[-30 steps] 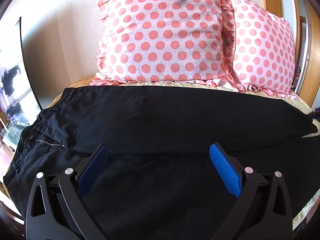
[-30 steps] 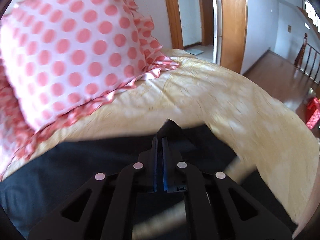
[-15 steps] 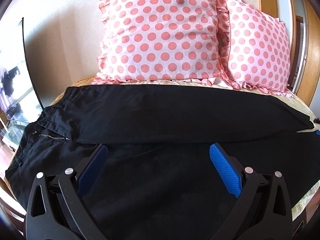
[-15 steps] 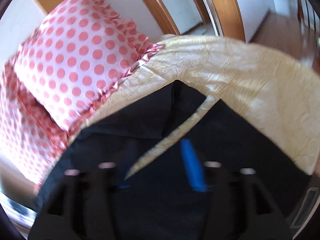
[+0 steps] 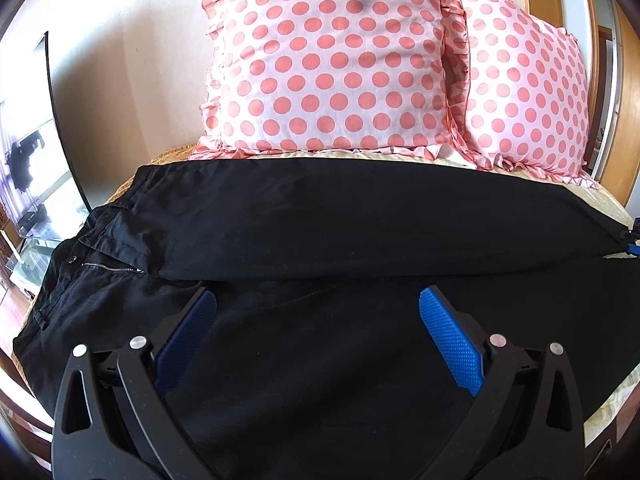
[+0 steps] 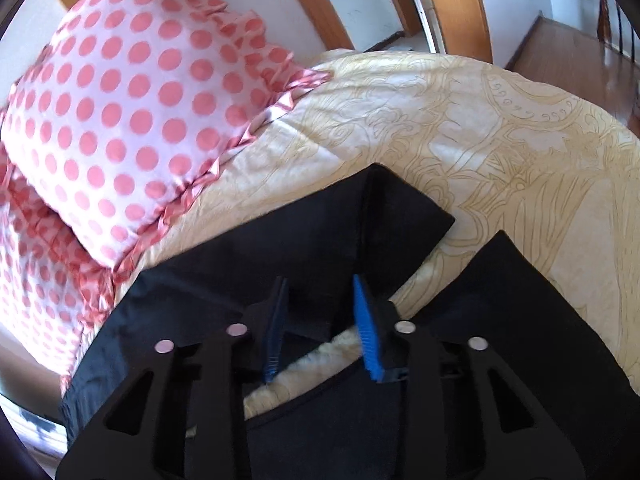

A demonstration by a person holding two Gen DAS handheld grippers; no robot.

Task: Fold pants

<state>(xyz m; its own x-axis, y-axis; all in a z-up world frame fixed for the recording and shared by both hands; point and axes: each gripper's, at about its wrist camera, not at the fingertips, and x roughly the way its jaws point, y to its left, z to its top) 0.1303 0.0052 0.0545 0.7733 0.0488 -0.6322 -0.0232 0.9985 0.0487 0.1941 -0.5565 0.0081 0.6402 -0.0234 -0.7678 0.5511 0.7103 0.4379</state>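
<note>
Black pants (image 5: 340,224) lie flat across the bed, waistband and zipper (image 5: 108,267) at the left, legs running right. My left gripper (image 5: 316,304) is open and empty, hovering over the near leg. In the right wrist view the two leg ends (image 6: 360,220) lie side by side with a strip of bedspread between them. My right gripper (image 6: 320,300) is open and empty just above the far leg's hem. Its tip also shows at the right edge of the left wrist view (image 5: 634,240).
Two pink polka-dot pillows (image 5: 332,60) (image 6: 132,116) stand against the wall behind the pants. The cream patterned bedspread (image 6: 500,128) extends to the right. A doorway and wooden floor (image 6: 568,44) lie beyond the bed. A glass table (image 5: 36,208) stands at the left.
My right gripper has let go of the far leg's hem, opened, and pulled back. The far leg now lies flat. My left gripper has stayed open and drifted slightly.
</note>
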